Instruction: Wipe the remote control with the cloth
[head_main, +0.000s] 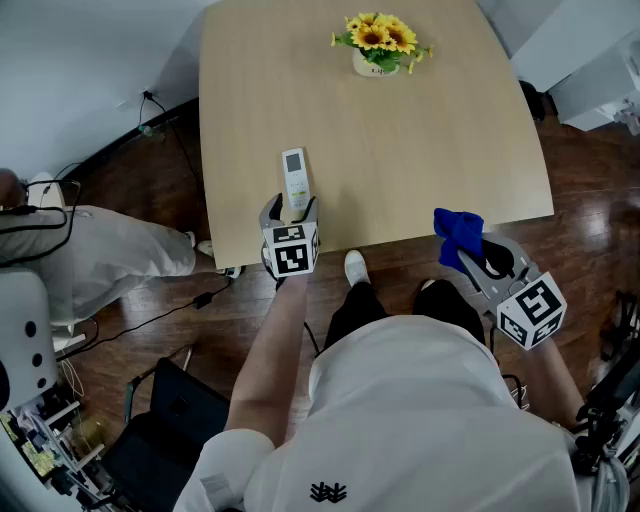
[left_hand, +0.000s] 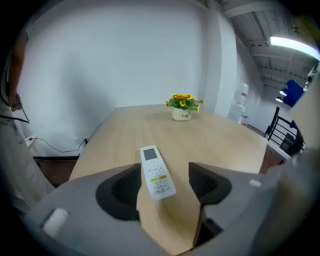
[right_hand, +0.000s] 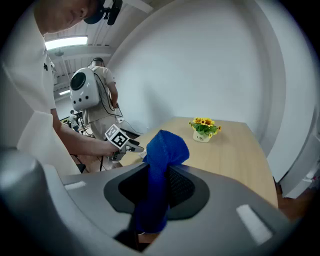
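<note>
Left gripper (head_main: 290, 211): fingers (left_hand: 122, 187) are spread; the remote control (head_main: 296, 178) is seen lying on the table (head_main: 420, 150) between them, apparently untouched. Right gripper (head_main: 474, 255): fingers (right_hand: 182, 187) are clenched on the cloth (head_main: 458, 232), which is bunched above them.

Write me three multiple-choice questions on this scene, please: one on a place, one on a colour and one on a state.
1. Where is the remote?
A. on the table, between the left hand-held gripper's jaws
B. on the floor
C. on a chair

2. What colour is the cloth?
A. red
B. blue
C. white

3. How do the right hand-held gripper's jaws stand?
A. wide apart and empty
B. shut on the cloth
C. shut on the remote

Answers:
1 A, since the left gripper view shows it lying on the wood between parted jaws.
2 B, as it is plainly blue in both views.
3 B, as the right gripper view shows the cloth pinched between them.
</note>
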